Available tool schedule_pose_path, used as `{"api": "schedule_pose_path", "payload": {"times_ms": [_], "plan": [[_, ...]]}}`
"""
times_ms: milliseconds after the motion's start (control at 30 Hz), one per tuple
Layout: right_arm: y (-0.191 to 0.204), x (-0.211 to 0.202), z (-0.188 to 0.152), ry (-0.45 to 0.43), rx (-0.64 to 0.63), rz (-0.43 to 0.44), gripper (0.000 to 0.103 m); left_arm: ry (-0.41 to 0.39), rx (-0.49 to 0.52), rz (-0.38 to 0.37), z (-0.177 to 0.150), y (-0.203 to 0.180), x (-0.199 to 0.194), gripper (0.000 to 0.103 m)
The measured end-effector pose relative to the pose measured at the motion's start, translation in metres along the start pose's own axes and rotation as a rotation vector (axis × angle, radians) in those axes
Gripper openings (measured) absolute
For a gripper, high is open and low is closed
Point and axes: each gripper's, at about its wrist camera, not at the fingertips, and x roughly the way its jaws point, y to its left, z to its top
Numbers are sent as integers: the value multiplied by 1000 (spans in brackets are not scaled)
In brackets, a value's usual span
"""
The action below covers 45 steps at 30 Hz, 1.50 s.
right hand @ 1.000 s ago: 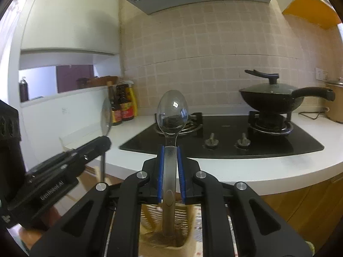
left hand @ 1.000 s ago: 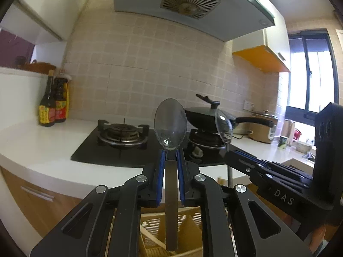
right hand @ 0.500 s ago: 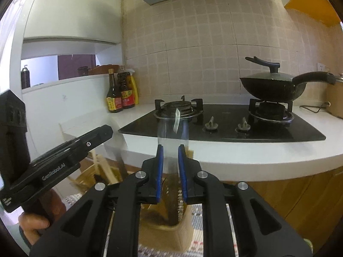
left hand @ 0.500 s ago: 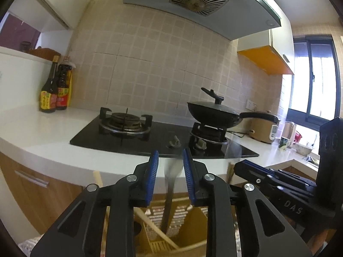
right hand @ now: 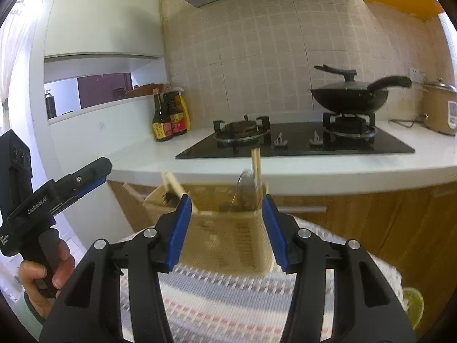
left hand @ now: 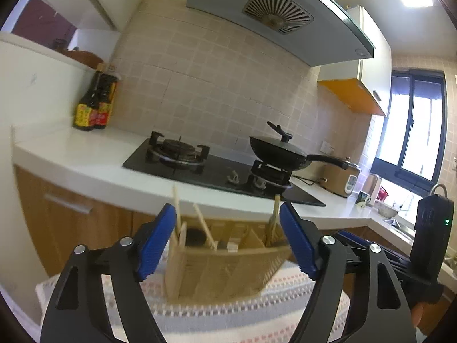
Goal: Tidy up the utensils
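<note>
A woven, tan utensil holder (left hand: 222,268) with dividers stands on a striped cloth (left hand: 228,317). Chopsticks (left hand: 204,230) lean in its compartments. My left gripper (left hand: 227,208) sits just in front of it, jaws opening, nothing between the blue pads (left hand: 155,243). In the right wrist view the same holder (right hand: 228,240) has a metal spoon (right hand: 247,190) standing bowl-up at its right end beside chopsticks (right hand: 255,165). My right gripper (right hand: 225,200) faces it, jaws opening and empty. The left gripper (right hand: 71,185) shows at the left edge, held by a hand (right hand: 42,280).
Behind the holder runs a white counter (left hand: 85,157) with a black gas hob (left hand: 200,168), a lidded wok (left hand: 280,154), sauce bottles (left hand: 92,108) and a rice cooker (left hand: 340,177). Wooden cabinet fronts (right hand: 385,208) stand below. A yellow-green object (right hand: 412,303) lies low right.
Each gripper was shut on an upright spoon a second ago. Both let go, the spoons dropped towards the holder, and both grippers opened wide and drew back and lower.
</note>
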Motion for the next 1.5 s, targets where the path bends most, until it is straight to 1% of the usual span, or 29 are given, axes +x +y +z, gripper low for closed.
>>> {"api": "schedule_pose_path", "payload": {"times_ms": [67, 100, 133, 167, 233, 267, 300, 333, 467, 567, 667, 767, 800, 867, 933, 1233, 1333, 1500], "plan": [[5, -11, -10, -2, 8, -16, 48, 4, 2, 11, -10, -1, -14, 76], [8, -17, -16, -10, 9, -34, 54, 9, 9, 21, -14, -2, -18, 76], [12, -23, -23, -24, 5, -55, 62, 8, 24, 40, -19, -5, -23, 76], [16, -28, -28, -41, -3, -77, 66, 1, 38, 54, -25, -8, -28, 76], [24, -35, -39, -80, -24, -144, 77, -12, 47, 82, -37, -11, -35, 81], [27, -37, -43, -102, -32, -174, 81, -24, 47, 92, -43, -12, -37, 83], [30, -40, -51, -141, -39, -216, 87, -32, 46, 101, -48, -12, -39, 84], [32, -41, -55, -160, -40, -232, 89, -43, 46, 118, -56, -12, -39, 84], [28, -33, -66, -194, -19, -297, 89, -71, 73, 182, -78, -15, -34, 84], [18, -28, -73, -192, 11, -325, 89, -45, 109, 226, -87, -14, -24, 85], [11, -25, -77, -190, -3, -368, 90, -28, 104, 263, -89, -6, -18, 88], [7, -21, -77, -167, 4, -360, 90, -3, 81, 286, -90, 0, -14, 90], [8, -20, -78, -163, 0, -360, 90, 0, 89, 300, -91, -1, -14, 92], [12, -20, -79, -158, -19, -365, 90, 1, 133, 354, -93, -4, -13, 93], [13, -20, -81, -152, -24, -360, 92, -11, 153, 388, -93, -5, -14, 95], [18, -17, -84, -137, -51, -372, 94, -16, 167, 386, -94, -7, -17, 95], [20, -17, -84, -136, -62, -374, 94, -23, 179, 398, -95, -10, -18, 95], [18, -19, -84, -141, -56, -379, 95, -18, 179, 394, -95, -10, -17, 95]]}}
